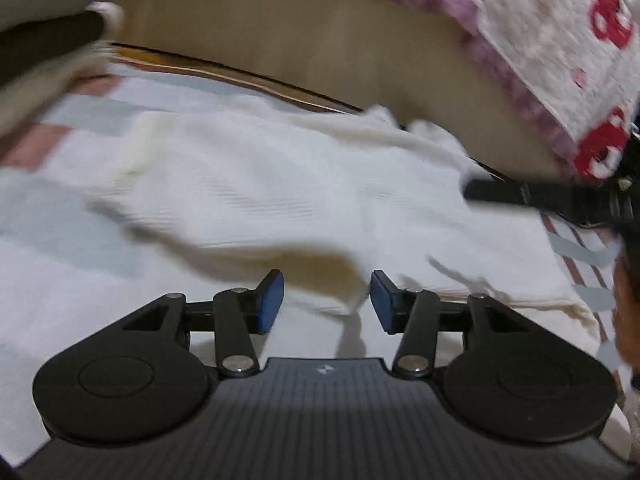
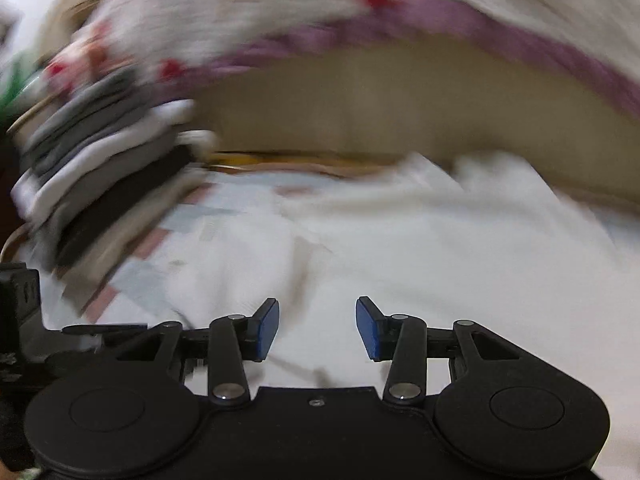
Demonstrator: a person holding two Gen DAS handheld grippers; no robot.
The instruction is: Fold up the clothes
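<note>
Left wrist view is showing the left gripper [image 1: 327,300] with its blue pads standing partly apart and gripping nothing; a corner of the white garment [image 1: 256,196] is hanging just ahead of the gap, toward one o'clock, not pinched. The garment is lying spread from nine o'clock to three o'clock across a pale checked bedsheet [image 1: 48,208], all of it blurred. At three o'clock the black finger of the right gripper [image 1: 520,196] is reaching in over the cloth. A stack of folded clothes [image 1: 44,40] is sitting at ten o'clock, and a red-and-white blanket [image 1: 560,40] is draping at one o'clock.

Right wrist view is showing the right gripper [image 2: 317,328] likewise half open and empty, the white garment [image 2: 420,232] lying ahead of it at twelve o'clock, the stack of folded clothes [image 2: 104,176] at ten o'clock.
</note>
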